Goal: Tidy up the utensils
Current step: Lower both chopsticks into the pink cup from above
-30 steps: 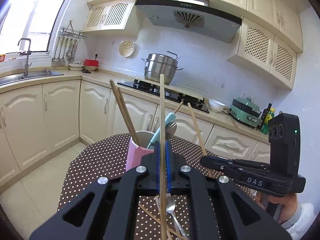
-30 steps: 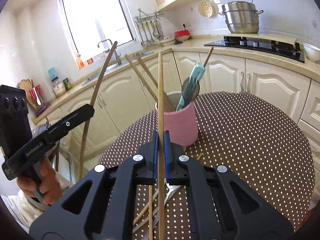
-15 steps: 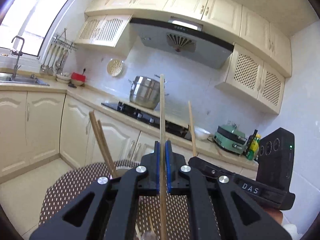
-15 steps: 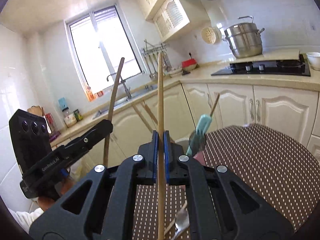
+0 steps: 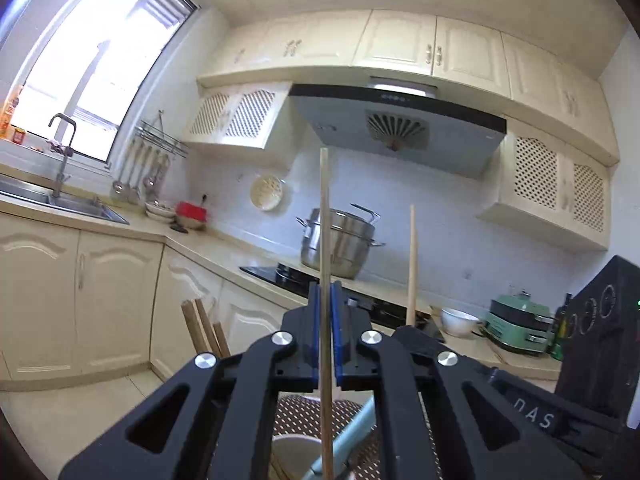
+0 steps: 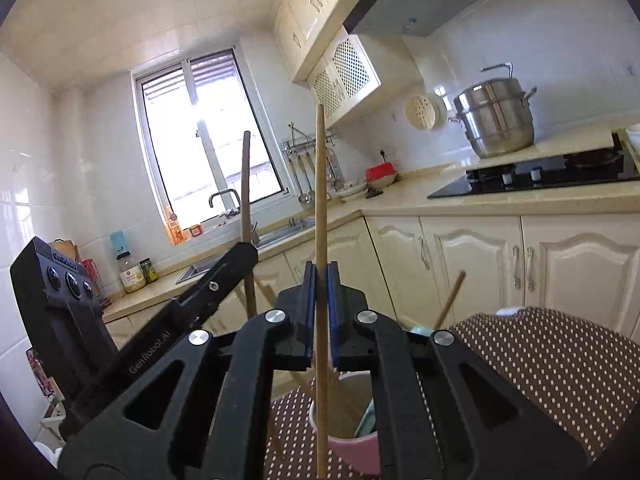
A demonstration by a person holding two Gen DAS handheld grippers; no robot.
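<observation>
Chopsticks (image 5: 325, 240) (image 6: 320, 208) stand clamped in both tools, above cup (image 6: 352, 444).

The pink cup's (image 6: 362, 456) mouth is crowded: chopsticks (image 5: 204, 330) lean at its left and a teal-handled utensil (image 5: 346, 438) at its right, leaving a gap in the middle. The dotted table (image 6: 560, 364) lies bare to the right.

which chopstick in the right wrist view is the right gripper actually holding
The straight, lighter chopstick running up the middle, pinched between the right gripper's blue pads. The darker one to its left is held by the left gripper.
</observation>
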